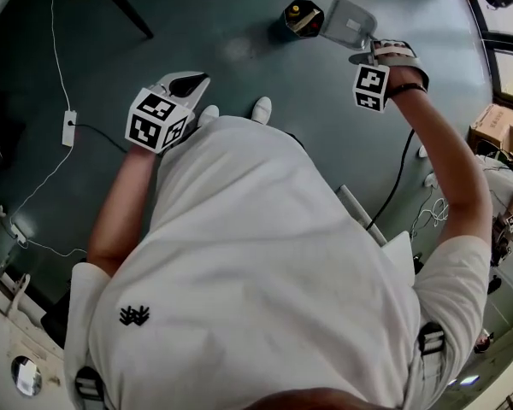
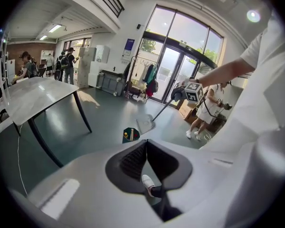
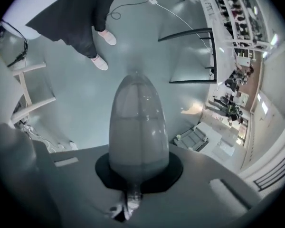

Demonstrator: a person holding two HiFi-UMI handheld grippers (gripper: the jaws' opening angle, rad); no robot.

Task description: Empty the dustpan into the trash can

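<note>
A small dark trash can (image 1: pixel 302 18) stands on the grey-green floor at the far top of the head view, with some litter inside. A grey dustpan (image 1: pixel 348 20) hangs tilted right beside its rim, with its long handle clamped in my right gripper (image 1: pixel 374 52), which is shut. In the right gripper view the pan (image 3: pixel 138 127) fills the middle and hides the can. My left gripper (image 1: pixel 191 84) hangs shut and holds nothing, near my body. From the left gripper view I see the can (image 2: pixel 130 135) and the pan (image 2: pixel 146 124) ahead.
A white power strip (image 1: pixel 68 127) with its cord lies on the floor at left. A black cable (image 1: pixel 395 186) runs at right, near a cardboard box (image 1: pixel 496 128). A grey table (image 2: pixel 35 95) stands left of the can. People stand in the background.
</note>
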